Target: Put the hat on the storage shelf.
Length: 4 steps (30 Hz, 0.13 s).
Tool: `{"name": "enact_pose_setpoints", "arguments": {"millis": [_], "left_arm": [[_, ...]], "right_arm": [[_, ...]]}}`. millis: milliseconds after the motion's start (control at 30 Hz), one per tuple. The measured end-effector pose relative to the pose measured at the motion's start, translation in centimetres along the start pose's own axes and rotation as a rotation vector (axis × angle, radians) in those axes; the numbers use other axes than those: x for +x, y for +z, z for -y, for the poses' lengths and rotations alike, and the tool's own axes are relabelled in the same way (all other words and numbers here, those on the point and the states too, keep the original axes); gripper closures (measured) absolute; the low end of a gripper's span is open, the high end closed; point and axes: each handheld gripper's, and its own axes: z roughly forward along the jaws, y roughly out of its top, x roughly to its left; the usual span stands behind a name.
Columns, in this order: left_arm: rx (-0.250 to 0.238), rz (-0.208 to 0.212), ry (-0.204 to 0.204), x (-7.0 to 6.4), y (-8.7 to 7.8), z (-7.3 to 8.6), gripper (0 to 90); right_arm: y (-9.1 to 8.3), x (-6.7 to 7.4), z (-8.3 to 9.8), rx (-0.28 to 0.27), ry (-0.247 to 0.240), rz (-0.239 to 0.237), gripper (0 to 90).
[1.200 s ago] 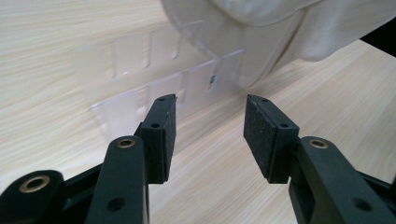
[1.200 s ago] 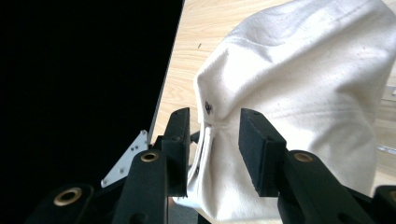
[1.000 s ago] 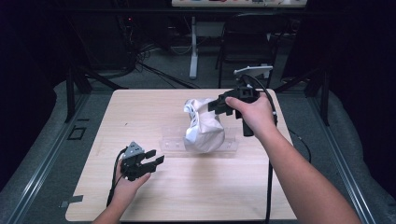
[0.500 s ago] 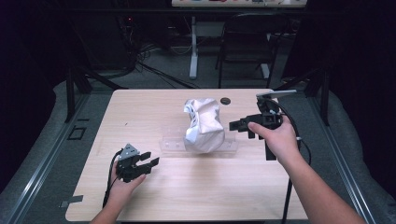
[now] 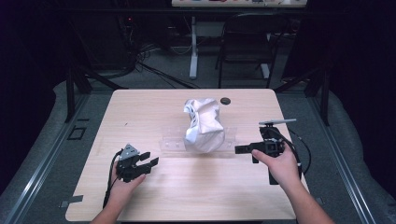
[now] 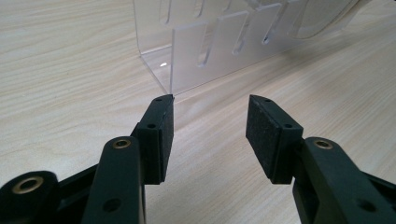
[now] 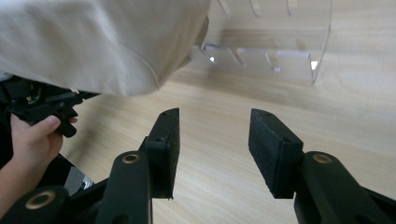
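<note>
Two grippers sit low over a light wooden table (image 5: pixel 154 200) in the high view. The left gripper (image 5: pixel 148 164) lies at the lower left of the frame, held in the person's left hand (image 5: pixel 122 185), its jaws apart with nothing between them. In the left gripper view those jaws frame bare wood, and the corner of a clear acrylic rack (image 6: pixel 205 51) stands just beyond the left pad's tip, at the top centre of that frame.

The right gripper (image 5: pixel 242 149) sits at the right of centre in the high view, gripped by the right hand (image 5: pixel 280 164), and points toward the picture's left. Its jaws have just been opening and now stand wide apart, with only tabletop between them. A crumpled white cloth (image 5: pixel 203 124) rests on the clear rack (image 5: pixel 170 142) in the middle of the table, near the right gripper's tips but apart from them. In the right gripper view the cloth (image 7: pixel 93 42) fills the upper left, overhanging the rack (image 7: pixel 280 60) at the upper right, and the other hand with its gripper shows at the left edge under the cloth.

A small dark round object (image 5: pixel 225 101) lies on the table just beyond the cloth, toward the far edge.
</note>
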Motion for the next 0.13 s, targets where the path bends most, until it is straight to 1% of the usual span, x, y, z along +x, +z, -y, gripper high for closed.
{"name": "enact_pose_setpoints", "arguments": {"millis": [33,100,133], "left_arm": [[-0.004,0.003,-0.002,-0.05,0.02,0.00,52.3],[-0.010,0.006,0.006,-0.18,0.04,-0.03,52.4],[-0.010,0.006,0.006,-0.18,0.04,-0.03,52.3]], "right_arm": [[0.72,-0.58,1.08,-0.003,-0.006,0.003,54.0],[1.20,-0.98,1.90,-0.016,-0.006,0.013,54.0],[1.20,-0.98,1.90,-0.016,-0.006,0.013,54.0]]}}
